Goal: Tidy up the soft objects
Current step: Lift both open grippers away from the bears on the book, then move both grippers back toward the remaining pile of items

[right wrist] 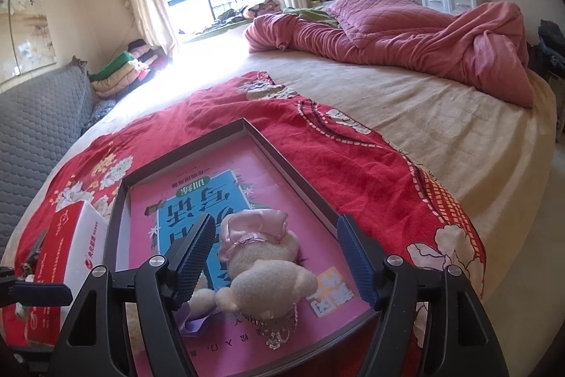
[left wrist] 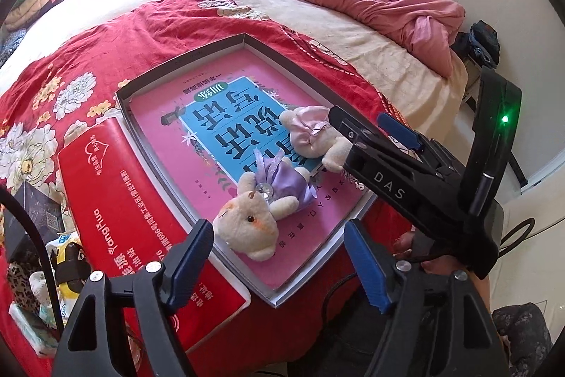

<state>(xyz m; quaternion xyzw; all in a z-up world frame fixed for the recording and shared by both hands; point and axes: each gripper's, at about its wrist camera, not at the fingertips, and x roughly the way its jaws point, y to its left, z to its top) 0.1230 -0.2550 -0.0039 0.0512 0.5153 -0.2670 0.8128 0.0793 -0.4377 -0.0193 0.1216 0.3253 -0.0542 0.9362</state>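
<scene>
1. Left wrist view: a shallow box (left wrist: 183, 59) on the red floral blanket (left wrist: 106, 59) holds a pink book (left wrist: 169, 136) with two plush bears on it.
2. The purple-dressed bear (left wrist: 261, 207) lies nearest; the pink-dressed bear (right wrist: 261, 257) lies beside it.
3. Left hand-held gripper (left wrist: 279, 257) hovers spread above the purple-dressed bear.
4. Right hand-held gripper (right wrist: 275, 257) is spread, straddling the pink-dressed bear without pinching.
5. A red carton (left wrist: 116, 200) lies beside the box.
</scene>
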